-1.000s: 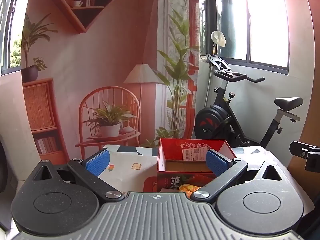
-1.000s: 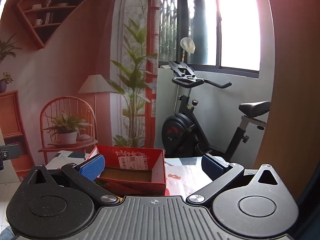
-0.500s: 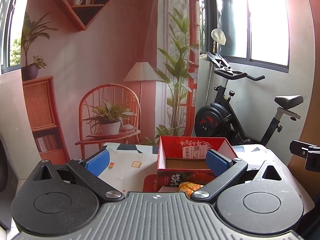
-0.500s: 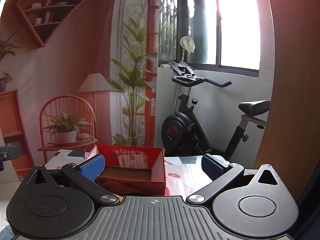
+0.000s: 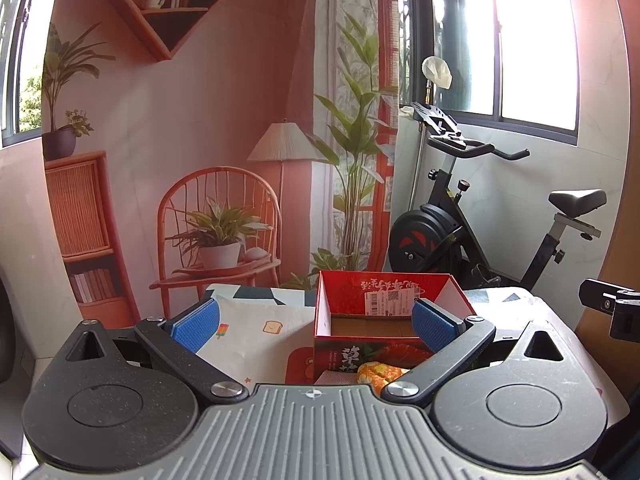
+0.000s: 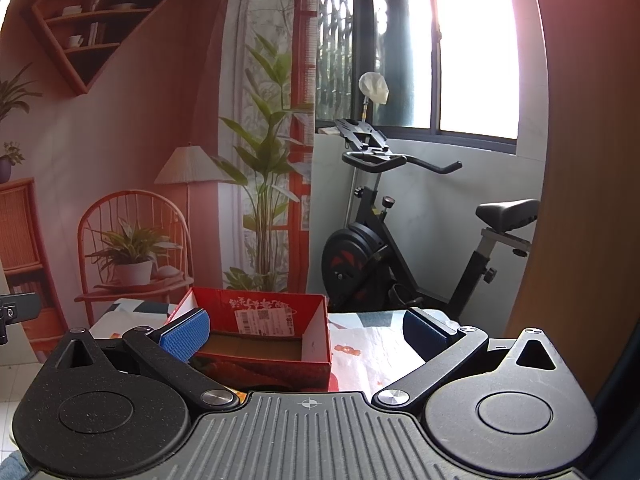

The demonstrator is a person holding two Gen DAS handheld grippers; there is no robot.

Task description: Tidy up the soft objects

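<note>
Box: red cardboard box [image 5: 390,312] stands open-topped on the table [image 5: 256,336], its brown floor bare as far as the left wrist view shows; probably the place meant for the soft things, since its mouth faces up and both grippers look toward it.
Soft thing: an orange and yellow soft object [image 5: 378,372] lies on the table just in front of the box's near wall, touching or almost touching it, partly hidden by the left gripper's body; it seems to rest on a pale sheet. What it is exactly cannot be told.
Left gripper: left gripper [image 5: 314,318] has its jaws spread wide and nothing between them; it sits level above the table edge, aimed past the soft object at the box, so it looks poised before a reach, not committed to one.
Right gripper: right gripper [image 6: 306,330] is likewise wide apart and empty; its left blue pad overlaps the box's near left corner in the right wrist view, but whether it touches cannot be told.
Cloth: a printed tablecloth [image 5: 276,326] with small pictures covers the table, a flat surface for a low pick.
Stage: judged early, with nothing seen inside the box.
Next move: likely lowering the left gripper over the soft object.
Risk: a squashy thing close to the box wall leaves little room for the far finger.
</note>
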